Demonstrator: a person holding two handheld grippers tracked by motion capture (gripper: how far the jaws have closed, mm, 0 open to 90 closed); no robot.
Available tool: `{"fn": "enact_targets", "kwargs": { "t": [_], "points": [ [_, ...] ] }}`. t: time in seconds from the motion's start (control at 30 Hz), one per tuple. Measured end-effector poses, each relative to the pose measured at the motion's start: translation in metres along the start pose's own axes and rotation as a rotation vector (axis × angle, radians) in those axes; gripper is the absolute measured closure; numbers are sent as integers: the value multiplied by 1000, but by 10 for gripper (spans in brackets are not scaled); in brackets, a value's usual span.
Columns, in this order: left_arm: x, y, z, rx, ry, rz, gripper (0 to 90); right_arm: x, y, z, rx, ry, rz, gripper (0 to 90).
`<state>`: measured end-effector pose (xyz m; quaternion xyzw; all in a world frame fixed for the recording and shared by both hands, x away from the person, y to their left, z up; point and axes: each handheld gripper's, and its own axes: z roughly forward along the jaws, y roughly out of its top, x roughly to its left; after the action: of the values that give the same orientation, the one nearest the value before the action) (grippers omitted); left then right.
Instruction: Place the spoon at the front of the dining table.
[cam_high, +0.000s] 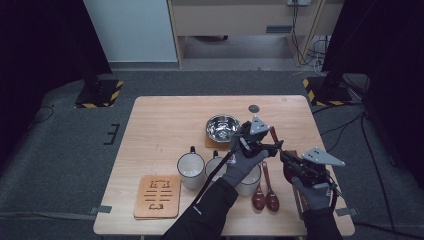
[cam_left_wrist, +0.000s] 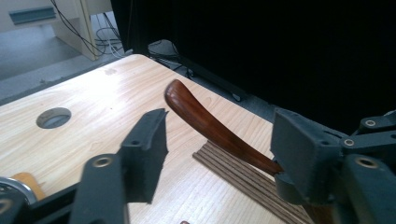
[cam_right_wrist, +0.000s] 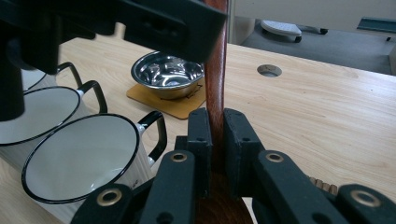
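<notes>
My right gripper (cam_right_wrist: 217, 116) is shut on the handle of a dark wooden spoon (cam_right_wrist: 215, 79), which rises steeply from its jaws. In the high view the right gripper (cam_high: 286, 157) sits at the table's right front, with the spoon (cam_high: 273, 135) slanting up and away from it. My left gripper (cam_left_wrist: 222, 123) reaches across to the handle's upper end (cam_left_wrist: 187, 105). Its jaws stand open on either side of the handle. The left pad (cam_left_wrist: 147, 140) is clear of the wood, while the handle runs down against the right pad (cam_left_wrist: 299, 149). From above, the left gripper (cam_high: 269, 146) hovers over the mugs.
A steel bowl (cam_high: 222, 126) rests on a square coaster mid-table. Three white mugs (cam_high: 191, 169) stand at the front, with two more wooden spoons (cam_high: 265, 197) beside them. A carved wooden trivet (cam_high: 157, 196) lies front left, a slatted mat (cam_left_wrist: 238, 175) lies under the held spoon, and a round hole (cam_high: 254, 108) is at the back.
</notes>
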<state>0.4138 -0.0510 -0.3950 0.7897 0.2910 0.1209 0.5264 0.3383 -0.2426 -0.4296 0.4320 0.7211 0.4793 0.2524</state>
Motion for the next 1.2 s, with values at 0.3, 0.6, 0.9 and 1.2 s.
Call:
{"fn": "enact_targets", "kwargs": {
  "t": [0.3, 0.6, 0.9, 1.2],
  "points": [
    [-3, -2, 5, 22, -3, 8, 458, 0, -1, 1, 3, 1, -5, 815],
    [-5, -2, 5, 35, -14, 20, 560, 0, -2, 3, 5, 5, -11, 815],
    [-9, -2, 4, 38, -18, 37, 617, 0, -2, 4, 21, 1, -12, 815],
    [-8, -2, 3, 41, -23, 32, 645, 1, -3, 7, 32, 4, -17, 816]
  ]
}}
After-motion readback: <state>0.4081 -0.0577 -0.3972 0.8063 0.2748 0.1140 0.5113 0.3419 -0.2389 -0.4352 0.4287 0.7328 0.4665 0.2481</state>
